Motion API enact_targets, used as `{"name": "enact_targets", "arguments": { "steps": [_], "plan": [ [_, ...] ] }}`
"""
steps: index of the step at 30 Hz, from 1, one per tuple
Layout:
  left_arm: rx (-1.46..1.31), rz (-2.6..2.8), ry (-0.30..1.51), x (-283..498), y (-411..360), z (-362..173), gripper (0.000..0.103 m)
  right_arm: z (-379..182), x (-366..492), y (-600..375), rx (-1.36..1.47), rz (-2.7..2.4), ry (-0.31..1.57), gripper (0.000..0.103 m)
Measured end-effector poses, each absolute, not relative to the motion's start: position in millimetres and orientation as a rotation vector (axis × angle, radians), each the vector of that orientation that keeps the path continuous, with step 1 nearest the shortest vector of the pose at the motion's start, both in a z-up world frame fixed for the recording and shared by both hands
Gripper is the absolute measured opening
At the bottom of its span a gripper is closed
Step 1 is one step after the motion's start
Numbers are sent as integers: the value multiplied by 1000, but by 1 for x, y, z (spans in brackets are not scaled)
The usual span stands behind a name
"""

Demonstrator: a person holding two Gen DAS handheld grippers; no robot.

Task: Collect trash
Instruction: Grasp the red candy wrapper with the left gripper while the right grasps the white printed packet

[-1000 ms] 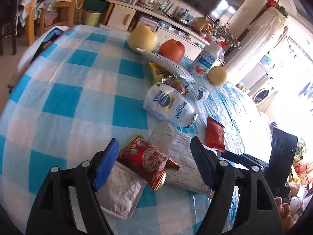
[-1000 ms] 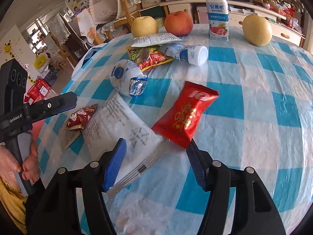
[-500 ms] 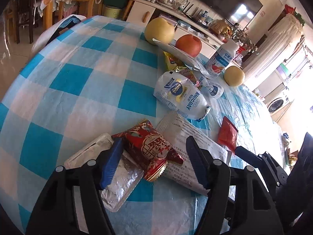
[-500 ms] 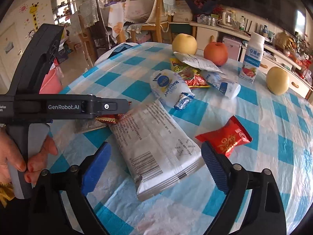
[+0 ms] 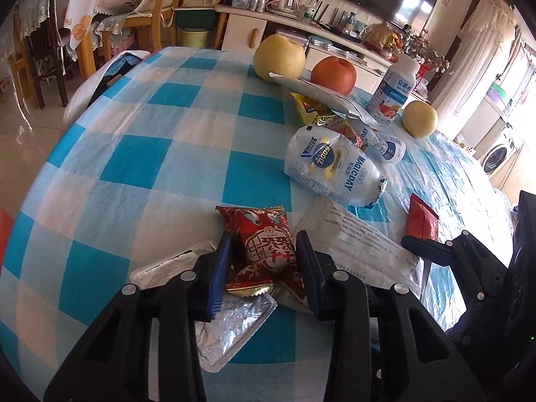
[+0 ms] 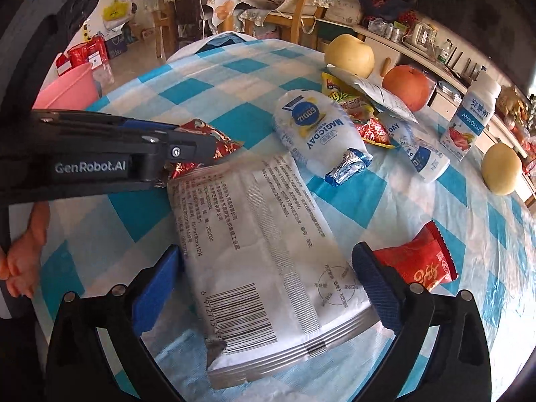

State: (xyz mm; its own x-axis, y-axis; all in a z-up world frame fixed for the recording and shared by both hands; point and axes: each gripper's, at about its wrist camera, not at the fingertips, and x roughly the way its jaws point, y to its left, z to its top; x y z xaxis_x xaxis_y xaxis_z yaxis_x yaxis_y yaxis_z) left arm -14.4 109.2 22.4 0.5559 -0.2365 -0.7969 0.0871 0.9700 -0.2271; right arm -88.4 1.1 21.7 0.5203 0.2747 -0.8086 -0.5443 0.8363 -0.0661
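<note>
My left gripper (image 5: 263,251) is shut on a red patterned snack wrapper (image 5: 264,234) that lies over a silver foil packet (image 5: 227,328) on the blue checked tablecloth (image 5: 160,154). The wrapper also shows in the right wrist view (image 6: 204,140), pinched by the left gripper's fingers (image 6: 187,147). My right gripper (image 6: 268,258) is open, its jaws on either side of a large white flat packet (image 6: 264,244). A red sachet (image 6: 422,261) lies just right of it.
Further back lie a white MAGICDAY pouch (image 6: 315,134), a small white bottle (image 6: 418,154), yellow and red wrappers (image 6: 351,107), a yoghurt bottle (image 6: 472,117), two pears (image 6: 348,55) and an apple (image 6: 407,87). A pink tub (image 6: 67,87) stands left of the table.
My left gripper has closed on the red patterned wrapper. My right gripper has moved in over the white packet, which now lies between its open jaws.
</note>
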Motion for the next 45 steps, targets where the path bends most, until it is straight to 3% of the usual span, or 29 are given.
{"name": "enact_targets", "arguments": {
  "steps": [6,8,10,24,25,26,27,34,35,36,37,39,45],
  "plan": [
    [-187,-205,960,-15,115,25,36,22,-85,-4,-290,497,909,95],
    [-194,-207,955,-16,118,27,36,23,-84,-6,-277,494,911,91],
    [-204,-208,949,-16,121,29,35,25,-85,-8,-257,498,910,79],
    [-309,-232,872,-29,149,55,31,41,-102,-17,-119,447,880,77],
    [-318,-237,866,-30,152,57,28,45,-103,-19,-97,445,873,77],
    [-333,-243,863,-31,155,59,14,48,-104,-21,-78,444,868,77],
    [-347,-247,863,-31,158,60,8,50,-105,-23,-58,442,865,77],
    [-391,-276,883,-29,174,59,8,56,-108,-22,-15,442,870,77],
    [-382,-290,881,-30,175,62,9,55,-108,-21,-18,442,871,77],
    [-365,-300,881,-32,175,64,18,55,-108,-19,-24,442,872,77],
    [-343,-314,886,-34,174,66,34,54,-108,-18,-29,442,874,77],
    [-292,-320,895,-39,168,67,54,52,-108,-18,-28,442,878,77],
    [-61,-286,960,-40,136,45,57,49,-105,-21,-23,435,886,77]
  ]
}}
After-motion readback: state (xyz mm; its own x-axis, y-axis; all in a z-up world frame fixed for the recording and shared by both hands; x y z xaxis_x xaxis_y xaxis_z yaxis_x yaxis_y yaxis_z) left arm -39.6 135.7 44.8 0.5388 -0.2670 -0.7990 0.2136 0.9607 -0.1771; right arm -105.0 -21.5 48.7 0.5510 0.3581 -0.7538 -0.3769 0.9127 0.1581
